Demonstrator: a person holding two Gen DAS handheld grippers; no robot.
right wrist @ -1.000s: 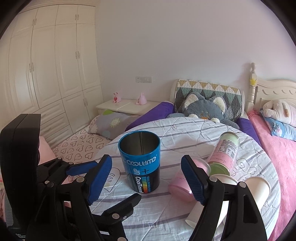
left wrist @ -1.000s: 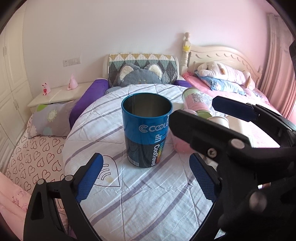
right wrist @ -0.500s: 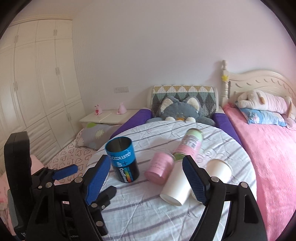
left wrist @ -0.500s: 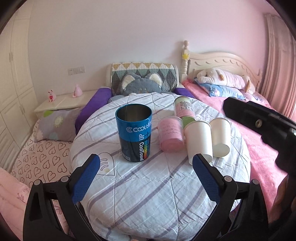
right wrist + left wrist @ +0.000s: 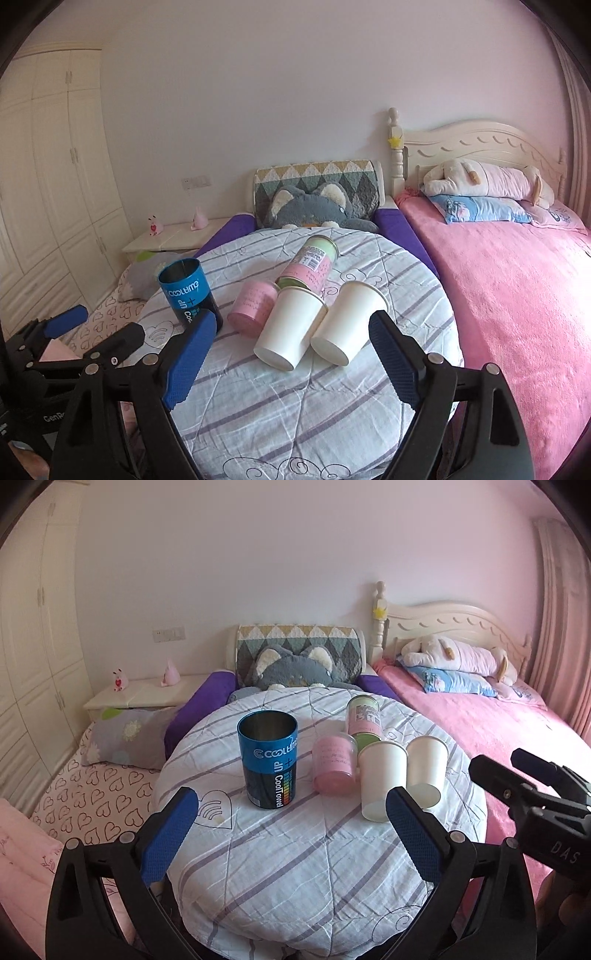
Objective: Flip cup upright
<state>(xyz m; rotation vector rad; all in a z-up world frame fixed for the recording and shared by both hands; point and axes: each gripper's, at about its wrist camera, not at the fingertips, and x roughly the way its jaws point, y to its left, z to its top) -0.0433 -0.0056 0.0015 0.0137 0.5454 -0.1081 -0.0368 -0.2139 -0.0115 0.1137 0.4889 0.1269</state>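
While both grippers hang back off the near edge of the round table [image 5: 314,878], nothing is held; left gripper [image 5: 291,834] has its jaws wide apart with bare striped cloth between the blue pads; right gripper [image 5: 291,358] likewise has its jaws spread and clamps nothing, the two paper cups showing beyond the gap. Blue cup [image 5: 267,757] stands upright, mouth up, on the left half of the table, toward the left edge, clear of both grippers; "COOLTIME" print faces the cameras. Just right of it a pink cup [image 5: 334,766] lies on its side, its mouth end meeting the lower end of the pink-green canister [image 5: 364,716], which also lies on its side toward the far edge; whether pink cup and blue cup touch I cannot tell. Two white paper cups [image 5: 291,328] lie side by side on the right half, bases toward the near edge, flanks touching; the left one is up against the pink cup and the canister. Right gripper's body shows at the right border of the left wrist view, off the table's right edge; left gripper's body shows low left in the right wrist view. Beyond the far edge: grey cat cushion [image 5: 291,664]; pink bed [image 5: 509,295] off the right edge.
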